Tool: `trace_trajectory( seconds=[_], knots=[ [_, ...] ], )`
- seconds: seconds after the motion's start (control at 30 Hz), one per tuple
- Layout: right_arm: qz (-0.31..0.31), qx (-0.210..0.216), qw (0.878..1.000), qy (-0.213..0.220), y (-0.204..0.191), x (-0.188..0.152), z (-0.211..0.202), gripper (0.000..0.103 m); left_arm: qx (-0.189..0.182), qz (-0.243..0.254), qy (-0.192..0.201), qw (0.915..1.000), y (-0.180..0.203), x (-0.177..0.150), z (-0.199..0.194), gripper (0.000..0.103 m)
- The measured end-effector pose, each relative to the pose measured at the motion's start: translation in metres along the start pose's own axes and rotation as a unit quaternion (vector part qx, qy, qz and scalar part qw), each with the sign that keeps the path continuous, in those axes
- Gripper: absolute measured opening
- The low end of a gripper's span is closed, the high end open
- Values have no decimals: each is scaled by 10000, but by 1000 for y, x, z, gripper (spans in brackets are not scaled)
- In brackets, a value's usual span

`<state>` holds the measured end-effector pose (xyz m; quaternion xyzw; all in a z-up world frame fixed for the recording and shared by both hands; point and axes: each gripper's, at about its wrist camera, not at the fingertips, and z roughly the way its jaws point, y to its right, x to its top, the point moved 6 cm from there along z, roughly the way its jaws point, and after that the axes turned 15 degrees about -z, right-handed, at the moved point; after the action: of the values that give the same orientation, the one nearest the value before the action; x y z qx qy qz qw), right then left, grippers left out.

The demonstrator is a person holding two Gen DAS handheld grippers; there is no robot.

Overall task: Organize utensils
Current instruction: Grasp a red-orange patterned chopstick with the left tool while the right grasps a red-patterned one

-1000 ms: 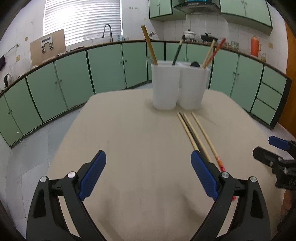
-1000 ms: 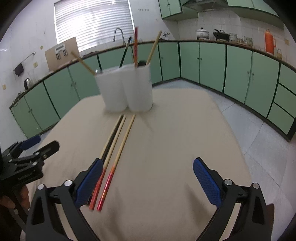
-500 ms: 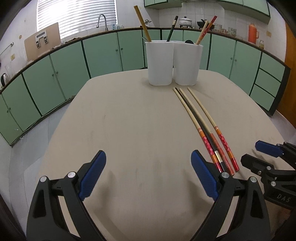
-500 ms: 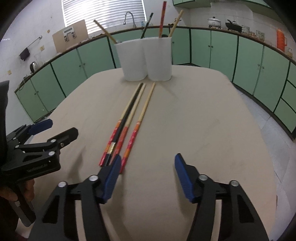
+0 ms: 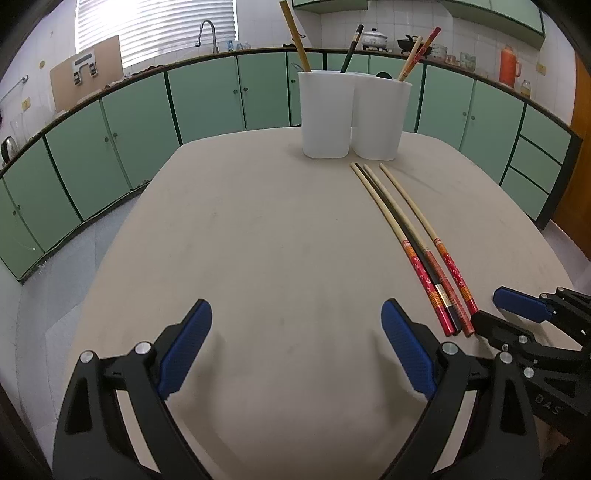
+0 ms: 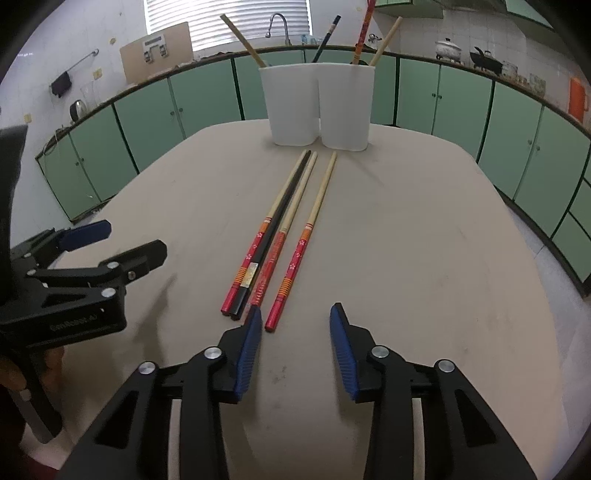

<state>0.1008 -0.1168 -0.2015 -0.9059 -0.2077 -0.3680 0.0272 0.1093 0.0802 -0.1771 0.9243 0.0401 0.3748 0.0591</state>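
Here two white holders point(image 6: 317, 107) side by side contain upright chopsticks point(image 6: 362, 33).

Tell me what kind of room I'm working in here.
Most likely a home kitchen. Green cabinets run under a long counter, a sink faucet stands below the blinded window, and a pot sits on the far counter. The chopsticks lie on a beige table.
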Motion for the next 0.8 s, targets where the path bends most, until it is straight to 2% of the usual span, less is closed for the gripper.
trace_trajectory(
  seconds=[0.2,0.4,0.63,0.8],
  knots=[
    [-44,-109,9999,-40,6,-1,-1,21,-34,41,-9,10000,8,-1,0,90],
    [161,-273,9995,-72,26,-4,-5,20,-193,115,-62,9997,19,-4,0,90],
    [345,-277,9990,-34,38,-7,-5,20,-687,168,-346,9969,39,-8,6,90],
    [309,-267,9992,-30,37,-6,-3,20,-645,275,-456,9965,47,-13,15,90]
  ],
)
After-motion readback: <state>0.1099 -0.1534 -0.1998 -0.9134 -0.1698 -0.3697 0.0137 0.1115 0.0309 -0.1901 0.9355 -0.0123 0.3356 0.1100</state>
